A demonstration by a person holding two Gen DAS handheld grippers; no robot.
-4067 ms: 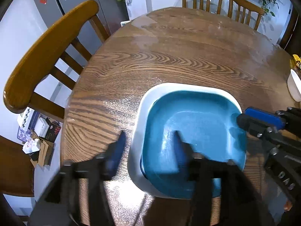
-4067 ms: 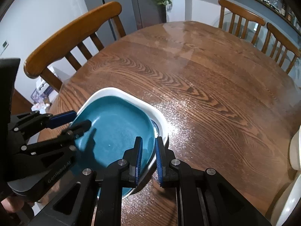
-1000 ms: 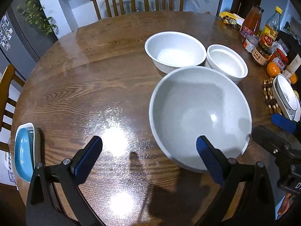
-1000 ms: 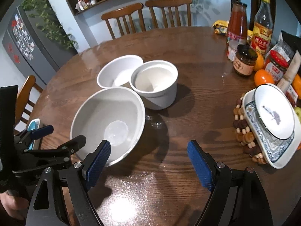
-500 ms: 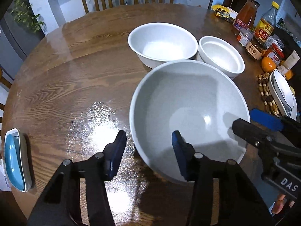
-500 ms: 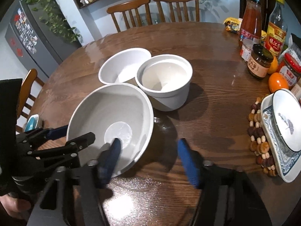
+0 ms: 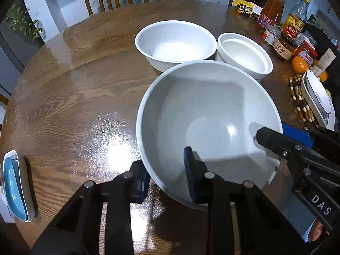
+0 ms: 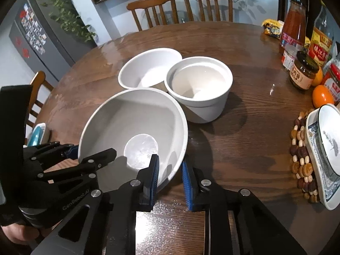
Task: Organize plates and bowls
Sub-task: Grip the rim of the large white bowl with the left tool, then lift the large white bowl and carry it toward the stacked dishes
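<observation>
- The large grey bowl [image 7: 209,114] is set on the wooden table [image 7: 70,97], nearest the cameras; a wide white bowl [image 7: 176,42] and a straight-walled white bowl [image 8: 198,89] stand just behind it, close to its far rim
- The left gripper [image 7: 167,170] is placed astride the near-left rim, one pad inside and one outside; its jaws are closing, and contact with the wall is not yet confirmed
- The right gripper [image 8: 170,176] is placed astride the opposite rim in the same way; its jaws are closing, and a narrow gap appears to remain at the outer pad, though fisheye distortion limits certainty
- Risk: a smooth, sloped wall is held only near its lip; slip or tilt may be caused if one side is raised before the other
- Risk: the neighbouring bowls may be struck if the grey bowl is swung rearward during the lift
- A blue plate stack [image 7: 14,183] is parked at the left table edge; a patterned plate stack [image 8: 323,153] rests on a beaded mat [image 8: 301,155]
- Legible writing: "DAS" on the right gripper's body; lettering on the left gripper's body is partly readable only; Chinese characters on the bottles and jars [image 8: 303,70] are not resolved
</observation>
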